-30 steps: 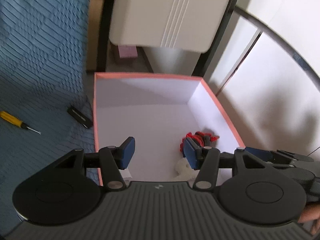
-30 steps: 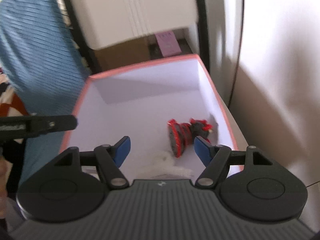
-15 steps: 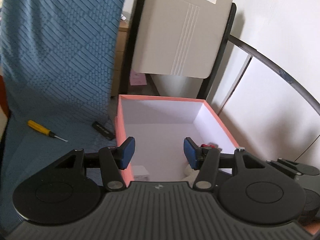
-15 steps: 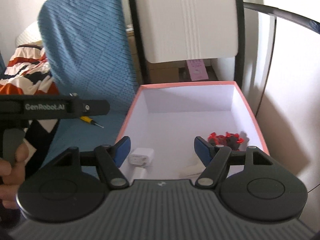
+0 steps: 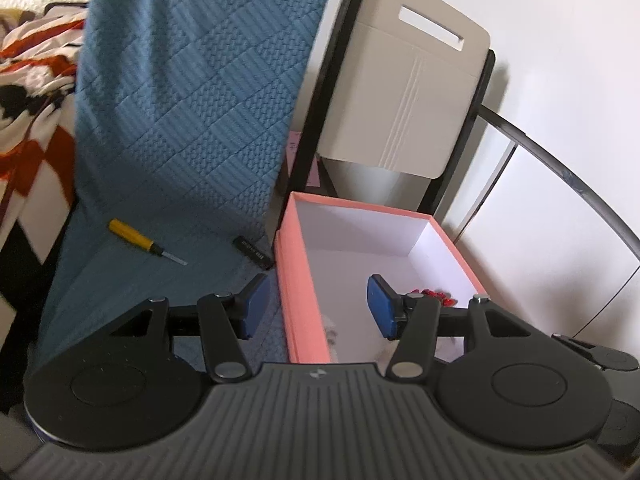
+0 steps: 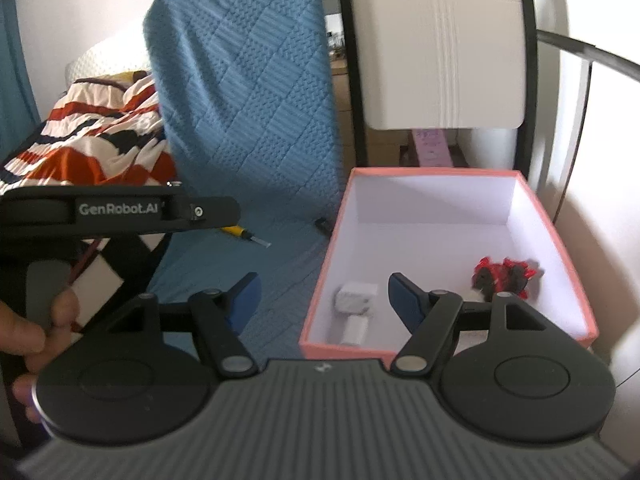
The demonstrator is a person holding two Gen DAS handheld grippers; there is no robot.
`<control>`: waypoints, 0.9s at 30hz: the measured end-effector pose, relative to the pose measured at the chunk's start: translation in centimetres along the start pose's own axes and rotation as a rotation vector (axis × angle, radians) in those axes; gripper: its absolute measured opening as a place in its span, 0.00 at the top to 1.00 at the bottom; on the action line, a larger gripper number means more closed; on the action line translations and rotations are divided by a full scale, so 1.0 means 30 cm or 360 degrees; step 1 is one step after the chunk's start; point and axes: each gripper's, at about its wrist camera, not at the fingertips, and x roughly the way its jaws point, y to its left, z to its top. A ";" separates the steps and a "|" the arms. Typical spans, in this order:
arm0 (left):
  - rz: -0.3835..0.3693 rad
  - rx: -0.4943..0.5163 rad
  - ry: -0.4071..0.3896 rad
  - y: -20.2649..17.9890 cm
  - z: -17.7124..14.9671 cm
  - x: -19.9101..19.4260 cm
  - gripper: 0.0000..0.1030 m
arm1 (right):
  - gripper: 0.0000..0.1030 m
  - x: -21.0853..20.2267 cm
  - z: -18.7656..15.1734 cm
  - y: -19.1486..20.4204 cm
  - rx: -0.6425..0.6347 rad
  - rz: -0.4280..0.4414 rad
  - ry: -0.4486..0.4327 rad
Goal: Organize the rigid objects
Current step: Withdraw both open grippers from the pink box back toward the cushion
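A pink-rimmed box with a white inside stands on blue quilted fabric. In it lie a red and black toy and a white charger block. On the fabric left of the box lie a yellow-handled screwdriver and a small black bar. My left gripper stands open, straddling the box's near left wall, holding nothing. My right gripper is open too, empty, over the box's near left corner.
A blue quilted cushion leans upright behind the fabric. A beige folding chair back stands behind the box. A striped orange blanket lies at left. A hand holds the left gripper's handle. A white wall is at right.
Both grippers have pulled back and up from inside the box, so the whole box, the cushion and the chair now show. Their jaws have kept the same width.
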 end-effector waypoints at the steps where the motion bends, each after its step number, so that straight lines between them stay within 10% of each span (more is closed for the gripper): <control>1: 0.0009 -0.0013 -0.0003 0.015 -0.012 -0.018 0.42 | 0.30 -0.005 -0.007 0.016 0.0001 0.0001 0.0008; 27: 0.0133 -0.0209 0.0067 0.260 -0.175 -0.190 0.42 | 0.30 0.002 -0.131 0.220 0.0005 0.0021 0.0183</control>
